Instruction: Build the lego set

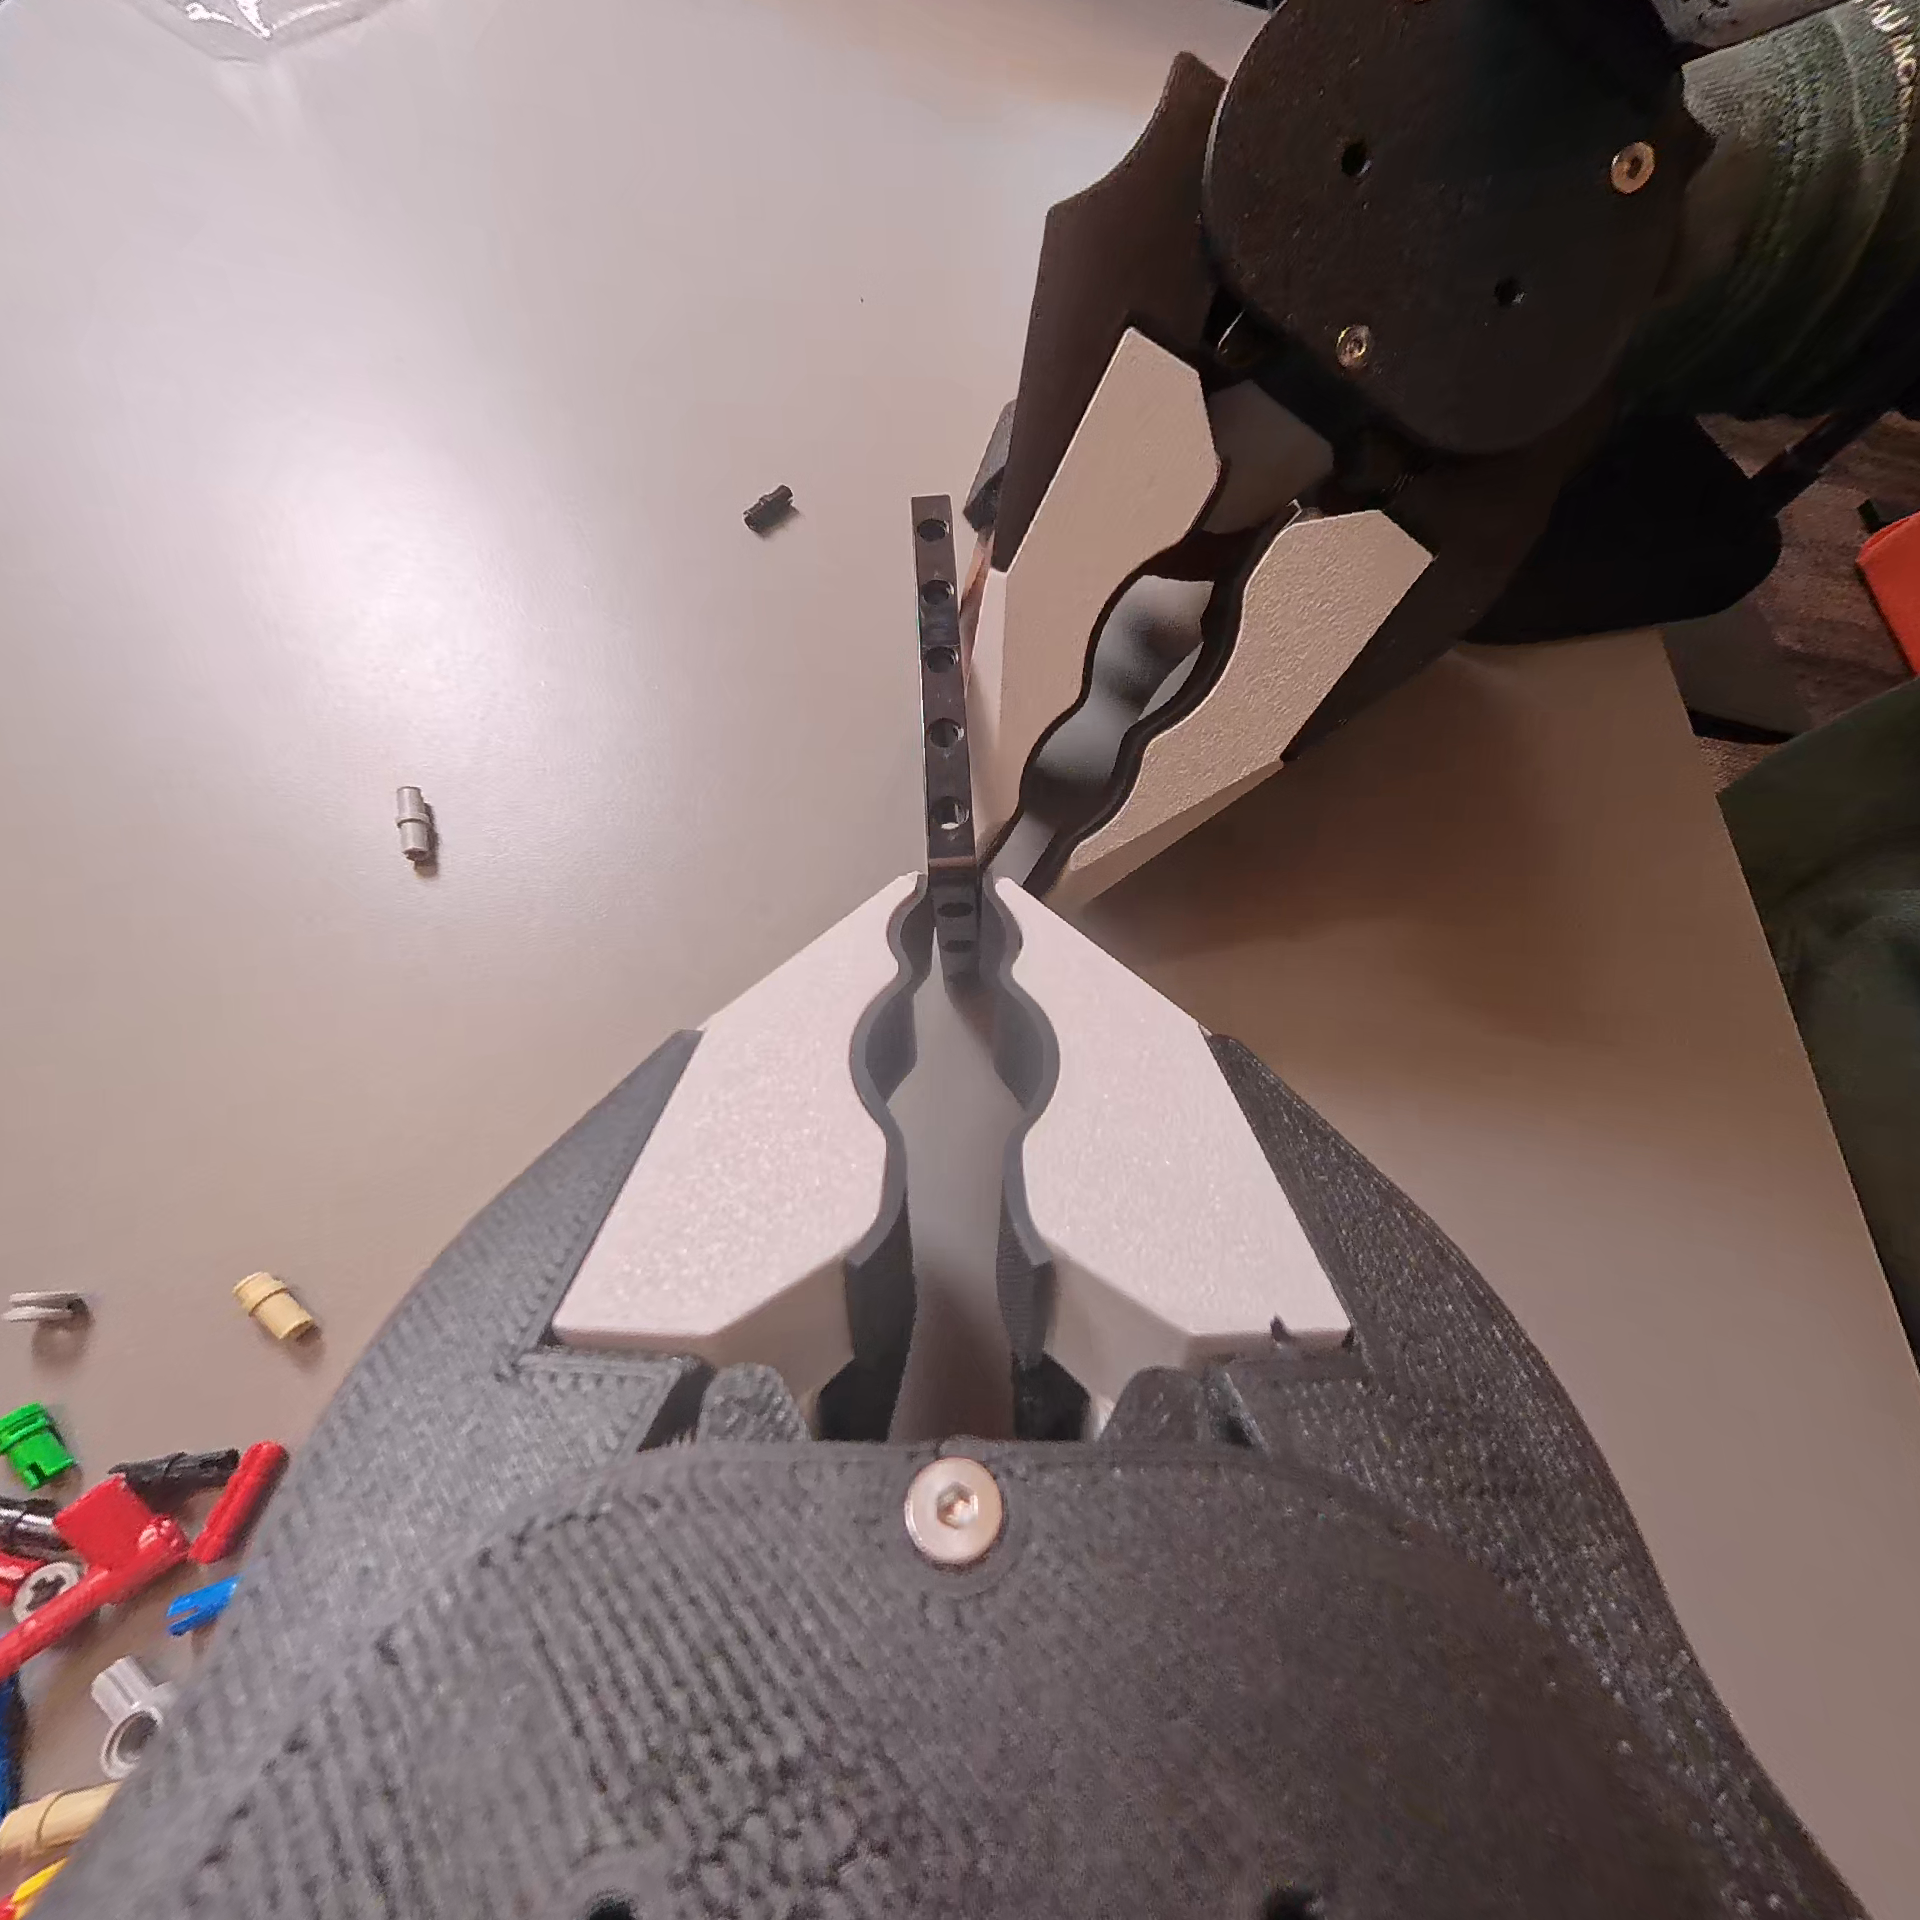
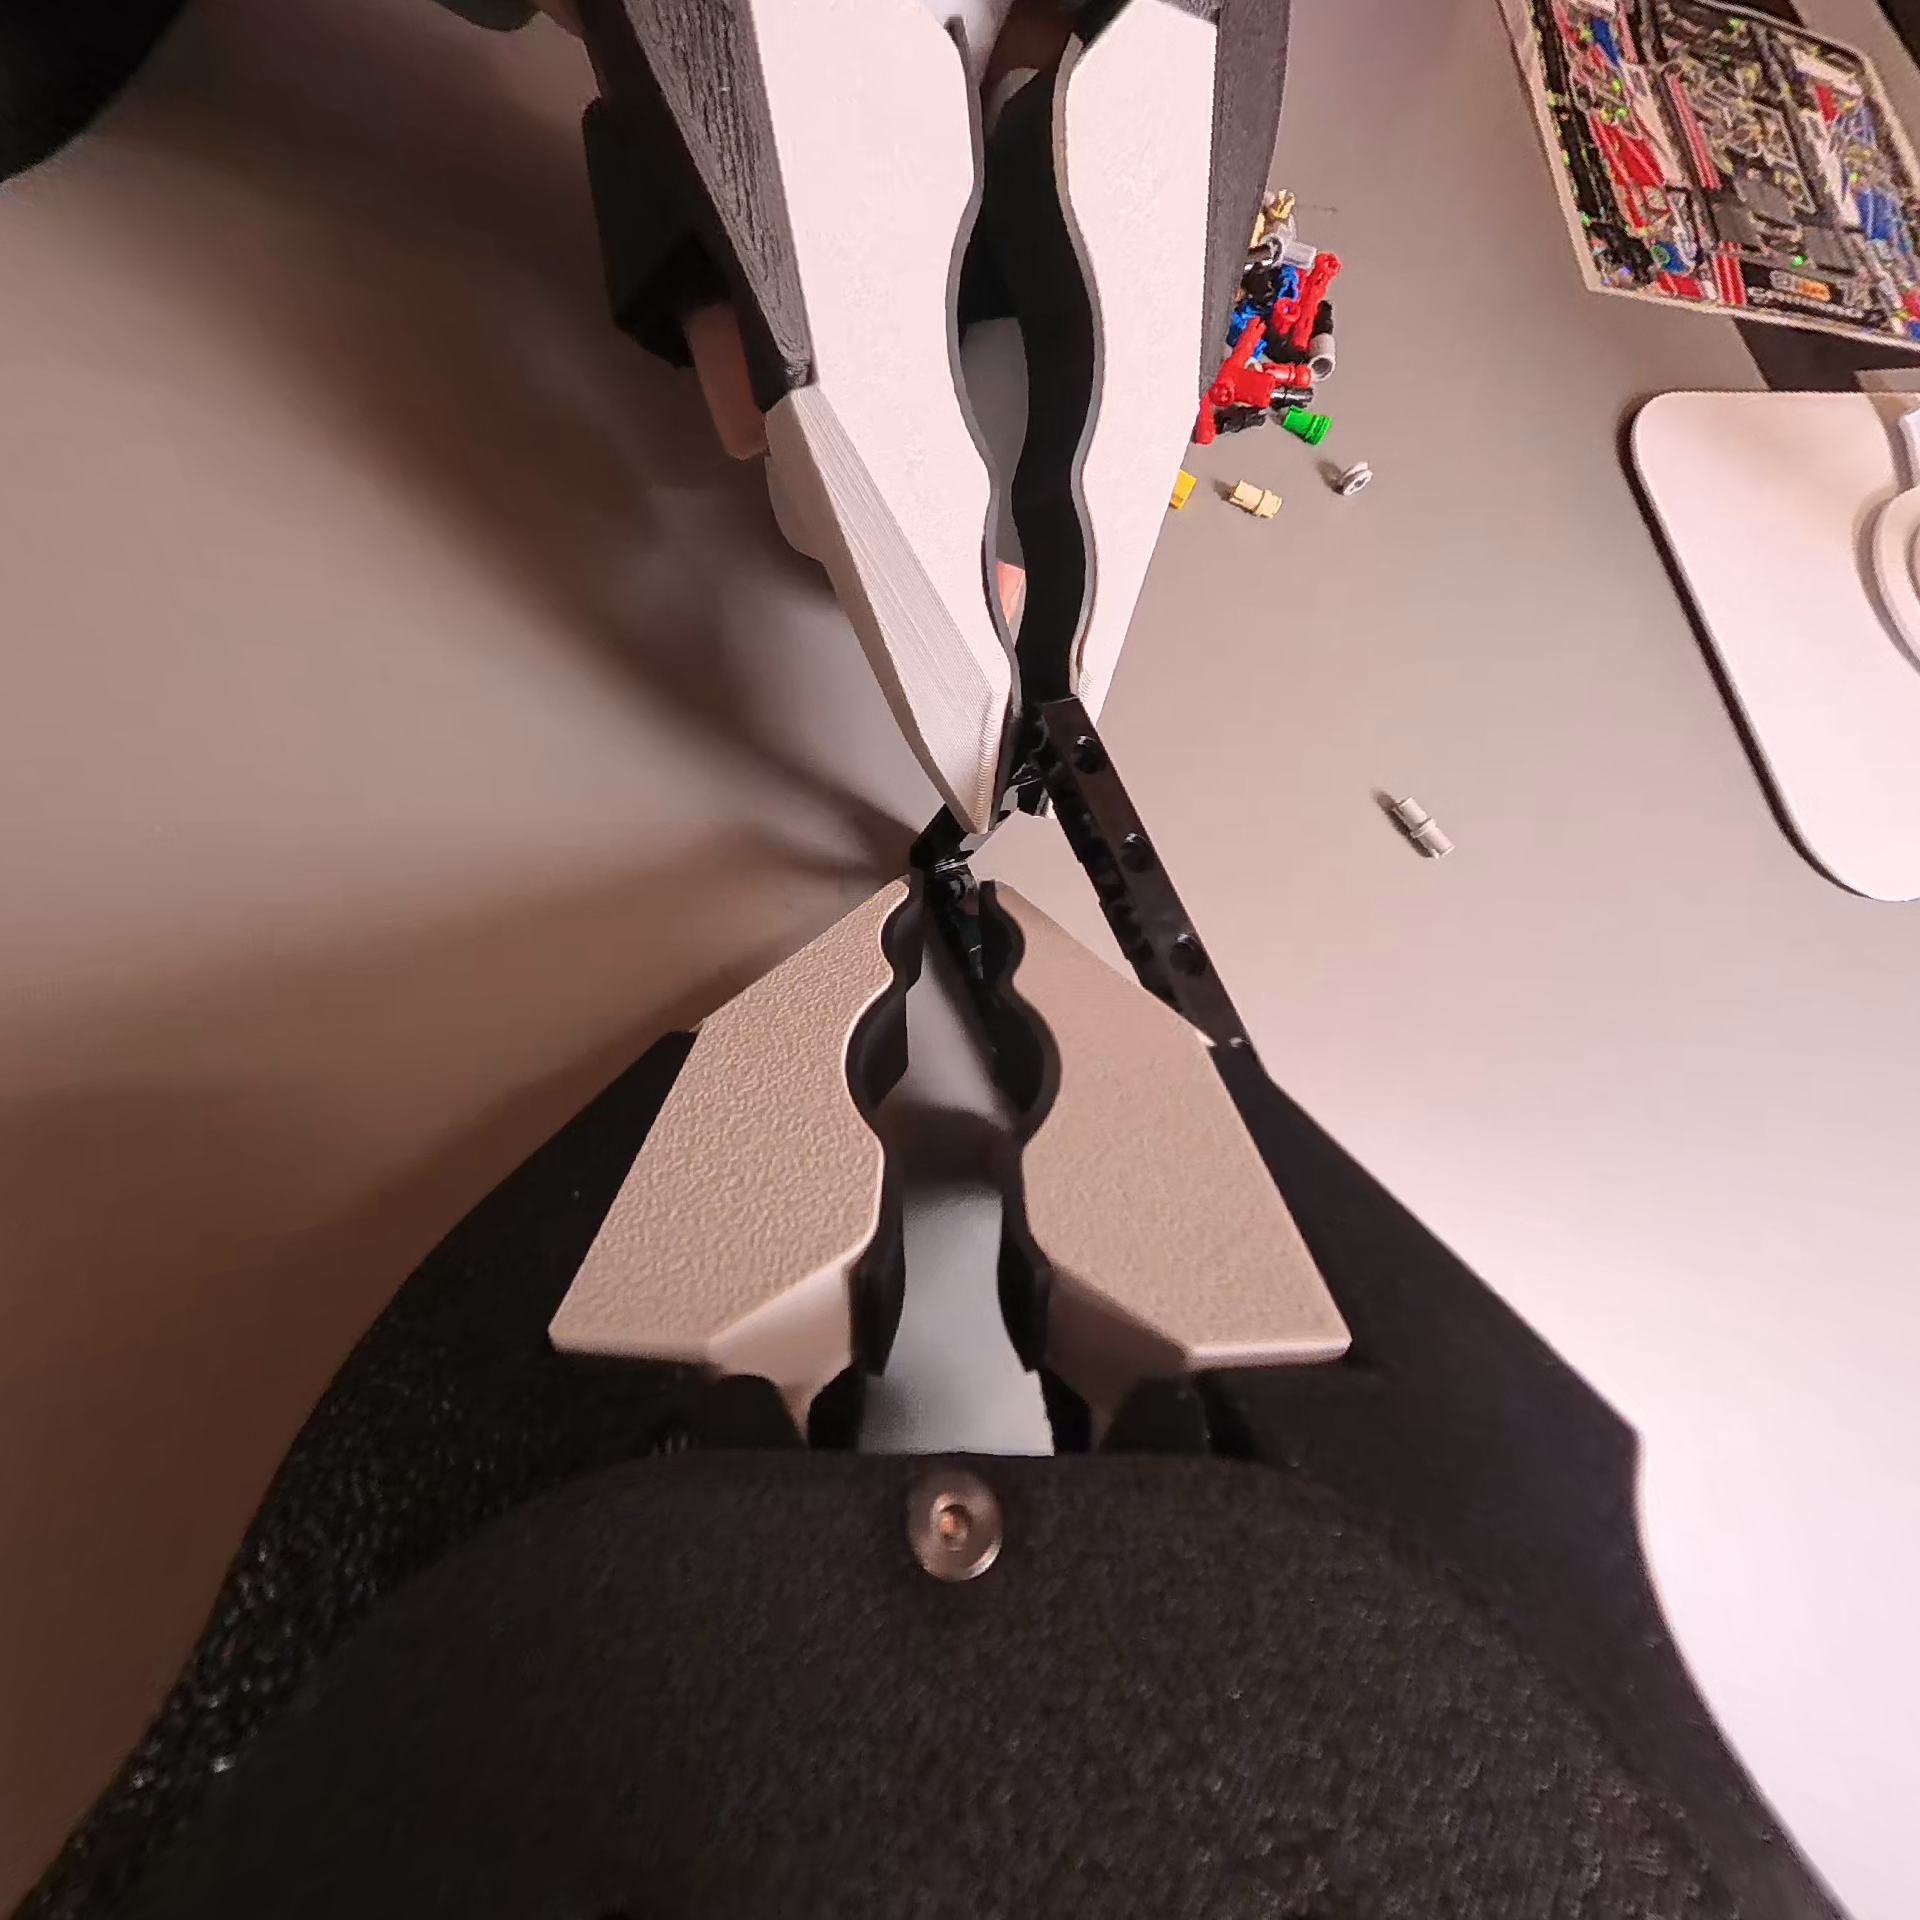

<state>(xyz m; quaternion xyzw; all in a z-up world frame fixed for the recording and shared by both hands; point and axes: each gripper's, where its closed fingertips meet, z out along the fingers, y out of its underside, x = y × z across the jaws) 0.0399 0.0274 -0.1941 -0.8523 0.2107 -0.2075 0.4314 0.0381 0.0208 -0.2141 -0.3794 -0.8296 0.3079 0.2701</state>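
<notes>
My left gripper (image 1: 954, 906) is shut on the near end of a long black lego beam with holes (image 1: 945, 665), which sticks out forward above the table. My right gripper (image 1: 1016, 847) comes in from the upper right, its tips against the beam just beyond my left fingertips. In the right wrist view my right gripper (image 2: 951, 896) is shut on a small black piece (image 2: 954, 920) that sits at the beam's held end. The left gripper (image 2: 1029, 758) comes down from the top, and the beam (image 2: 1138, 894) runs down to the right. How the small piece joins the beam is hidden.
A pile of coloured lego parts (image 1: 104, 1527) (image 2: 1273, 343) lies on the table. Loose pins lie apart: black (image 1: 770, 509), grey (image 1: 416, 824) (image 2: 1415, 824), tan (image 1: 275, 1304) (image 2: 1252, 501). An instruction booklet (image 2: 1725, 156) and a white stand base (image 2: 1787, 623) are at the right. The table edge (image 1: 1704, 790) runs on the right. My two grippers' fingertips are within a few centimetres of each other.
</notes>
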